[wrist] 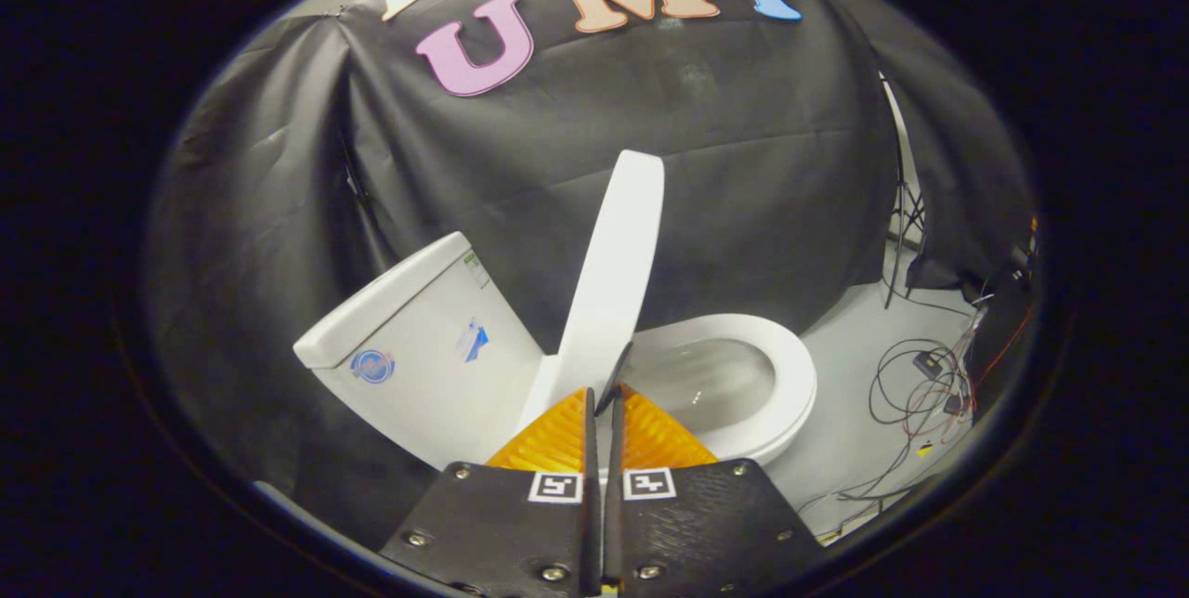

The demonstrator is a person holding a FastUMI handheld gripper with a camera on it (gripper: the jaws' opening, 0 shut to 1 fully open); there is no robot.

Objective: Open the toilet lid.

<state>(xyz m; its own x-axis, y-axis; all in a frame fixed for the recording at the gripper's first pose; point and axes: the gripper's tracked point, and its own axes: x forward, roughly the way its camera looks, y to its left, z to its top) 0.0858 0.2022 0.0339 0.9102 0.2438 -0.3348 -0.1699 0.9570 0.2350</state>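
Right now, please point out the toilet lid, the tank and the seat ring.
toilet lid (618,254): gripper view, middle of the raised lid's face.
tank (418,338): gripper view, its side wall, between the stickers.
seat ring (797,384): gripper view, far rim beside the floor.

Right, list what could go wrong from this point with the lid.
1. The toilet lid stands raised but tilted, not visibly resting against the tank. If released now, it may drop back onto the seat.
2. The gripper fingers look nearly closed at the lid's lower edge, near the hinge; whether both press on it is unclear, so the hold may slip.
3. Loose cables lie on the floor beside the bowl, a snag hazard when pulling away.
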